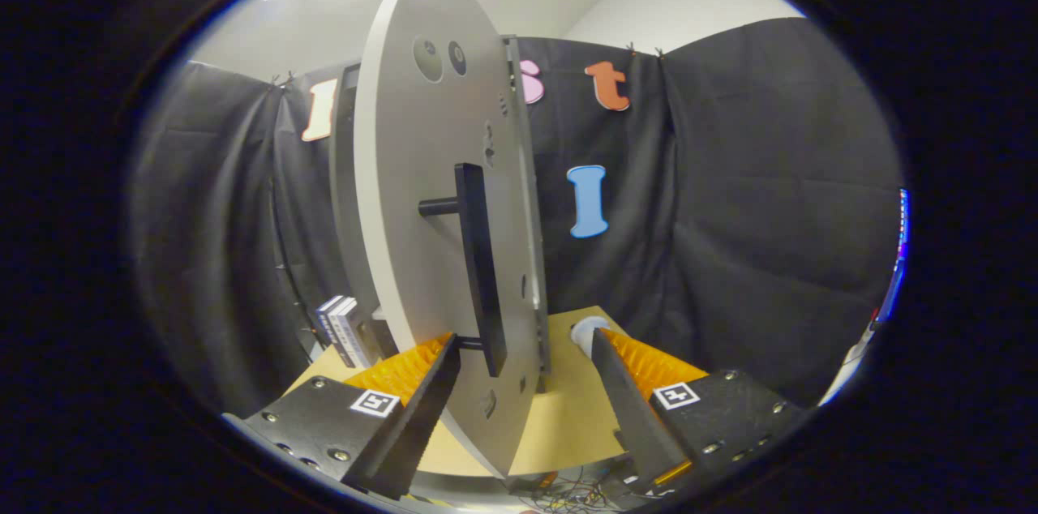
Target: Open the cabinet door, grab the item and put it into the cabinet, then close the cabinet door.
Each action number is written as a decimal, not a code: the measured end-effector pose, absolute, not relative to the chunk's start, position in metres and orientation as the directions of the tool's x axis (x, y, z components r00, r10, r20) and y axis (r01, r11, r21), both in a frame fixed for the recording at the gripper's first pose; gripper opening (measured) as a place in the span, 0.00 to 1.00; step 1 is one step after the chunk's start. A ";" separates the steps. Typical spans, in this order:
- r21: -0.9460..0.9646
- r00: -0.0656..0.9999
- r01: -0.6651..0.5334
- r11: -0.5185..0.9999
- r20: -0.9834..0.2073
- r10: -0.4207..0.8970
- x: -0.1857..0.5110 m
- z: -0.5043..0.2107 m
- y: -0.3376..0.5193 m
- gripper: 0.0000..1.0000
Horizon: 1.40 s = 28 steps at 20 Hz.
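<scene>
Cabinet door (422, 198), swung ajar edge-on, black handle (480, 263) between the fingers of the open tool (525, 356), placed to work the door; table (568, 417) beneath.

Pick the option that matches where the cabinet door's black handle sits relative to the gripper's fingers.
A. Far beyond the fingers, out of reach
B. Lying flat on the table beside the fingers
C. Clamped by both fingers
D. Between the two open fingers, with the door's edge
D: the handle and the edge of the cabinet door stand between the spread fingers of the gripper, with visible gaps either side.
</scene>
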State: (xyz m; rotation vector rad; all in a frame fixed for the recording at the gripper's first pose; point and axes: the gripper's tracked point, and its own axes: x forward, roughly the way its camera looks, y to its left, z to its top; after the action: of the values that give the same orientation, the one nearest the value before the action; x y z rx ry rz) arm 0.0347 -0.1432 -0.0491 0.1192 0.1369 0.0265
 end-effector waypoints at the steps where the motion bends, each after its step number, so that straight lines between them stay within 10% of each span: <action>1: 0.131 0.989 -0.041 0.991 -0.136 0.059 0.039 -0.050 -0.134 0.98; 28: 0.129 0.914 -0.384 0.914 -0.086 0.396 0.172 -0.058 0.072 1.00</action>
State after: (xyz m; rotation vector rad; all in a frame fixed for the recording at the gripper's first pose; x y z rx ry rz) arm 0.1723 0.0723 -0.0583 0.1103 0.1110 0.4019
